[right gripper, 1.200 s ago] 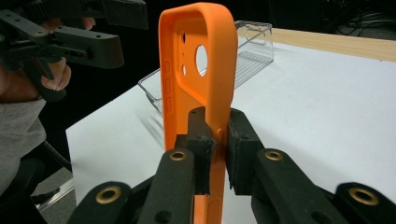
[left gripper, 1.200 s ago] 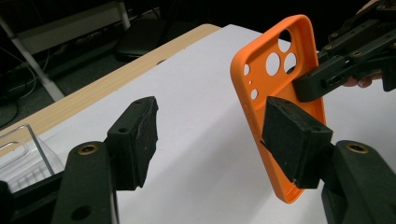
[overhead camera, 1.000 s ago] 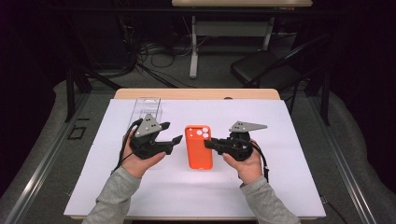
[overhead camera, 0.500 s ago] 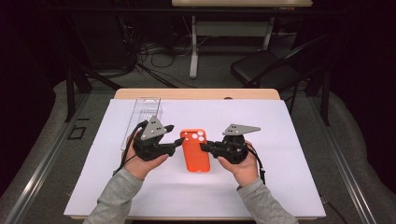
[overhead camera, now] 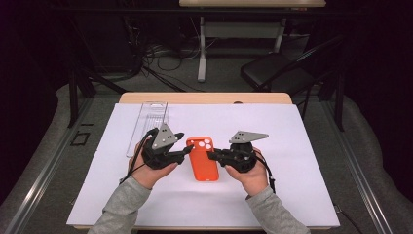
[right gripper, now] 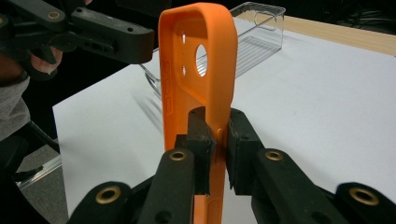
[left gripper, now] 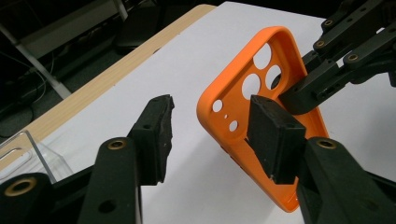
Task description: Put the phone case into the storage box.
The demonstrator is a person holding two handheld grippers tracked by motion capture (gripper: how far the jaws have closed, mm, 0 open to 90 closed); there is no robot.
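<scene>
The case, an orange phone case, sits at the middle of the white sheet, between the two grippers, with its camera holes at the far end. The right gripper pinches the case's right side wall, one jaw inside the shell and one outside, and tips it up on edge. The left gripper has just been closing its jaws; they stand partly spread around the case's left wall near the holes, one pad behind the shell, the other well apart from it, so nothing is gripped there yet.

To do this well, I'd say the right grip should hold steady while the left jaws close squarely on the rim, clear of the holes, since the soft wall could buckle or slip out.

The sheet covers a wooden table. A clear tray lies at the far left of the sheet. Beyond the table the room is dark, with cables on the floor, a dark chair at the far right and another table's leg.
</scene>
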